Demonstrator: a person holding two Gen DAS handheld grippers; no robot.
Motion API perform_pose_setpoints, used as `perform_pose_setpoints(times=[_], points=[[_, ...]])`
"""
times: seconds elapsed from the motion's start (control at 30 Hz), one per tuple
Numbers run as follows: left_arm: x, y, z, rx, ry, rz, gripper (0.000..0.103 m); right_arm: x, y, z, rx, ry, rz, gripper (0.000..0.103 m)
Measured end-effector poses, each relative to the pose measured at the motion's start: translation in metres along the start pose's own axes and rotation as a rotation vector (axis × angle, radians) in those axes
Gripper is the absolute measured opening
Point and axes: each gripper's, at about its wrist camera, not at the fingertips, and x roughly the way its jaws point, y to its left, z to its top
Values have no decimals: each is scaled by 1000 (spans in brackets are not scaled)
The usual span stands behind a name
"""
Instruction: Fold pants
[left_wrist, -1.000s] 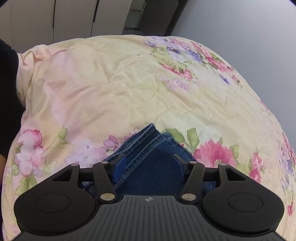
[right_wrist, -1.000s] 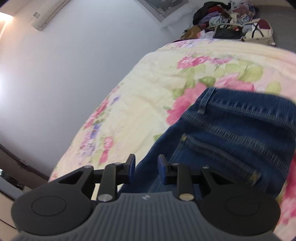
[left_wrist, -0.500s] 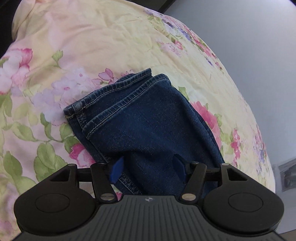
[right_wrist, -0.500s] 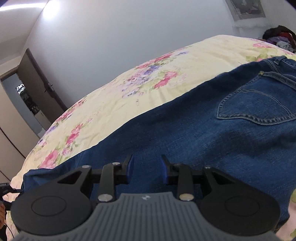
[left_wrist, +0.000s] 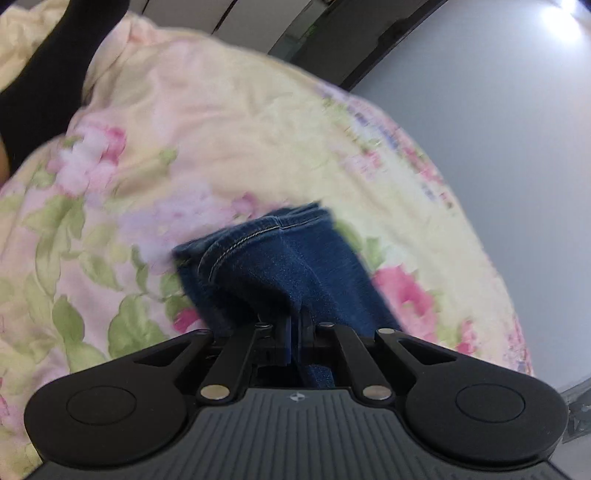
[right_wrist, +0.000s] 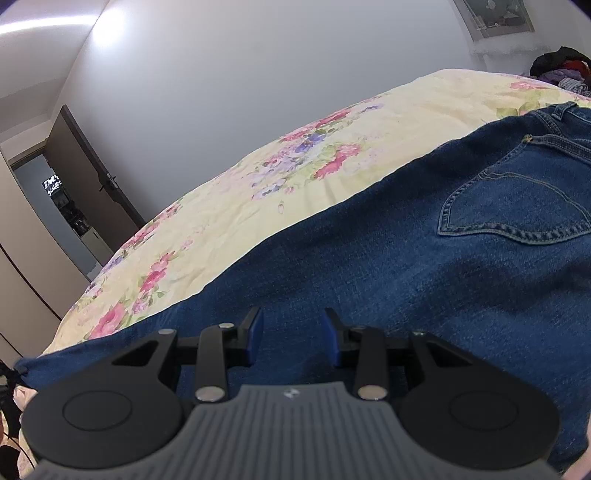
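Note:
The pants are dark blue jeans (right_wrist: 388, 266) lying flat on a floral bedspread (right_wrist: 266, 206), back pocket (right_wrist: 517, 206) up, waistband at the far right. In the left wrist view the leg end (left_wrist: 280, 258) with its stitched hem is bunched and lifted off the bedspread (left_wrist: 207, 140). My left gripper (left_wrist: 295, 336) is shut on a fold of this denim. My right gripper (right_wrist: 291, 336) is open and empty, low over the jeans' thigh part, with denim under both fingers.
A dark sleeve (left_wrist: 48, 74) crosses the left wrist view's top left. A grey wall (right_wrist: 258, 74) runs along the bed's far side, with a dark open door (right_wrist: 85, 173) at its left. A pile of clothes (right_wrist: 561, 70) sits beyond the bed at far right.
My left gripper has closed on the leg end of the jeans and raised it, with motion blur now. My right gripper stays open over the jeans and has barely moved.

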Motion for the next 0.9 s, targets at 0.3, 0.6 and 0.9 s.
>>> perform_pose_setpoints(times=[0.3,0.6,0.9], points=[[4,12,-7,77,-9,12,17,-2,9,1,-64,4,-2,33],[22,27,19,-17,115,-106,34,69,158,-6,-533,164,211,41],[31,53,23,-145,144,-229,31,210,348,-31,-881,396,416,41]])
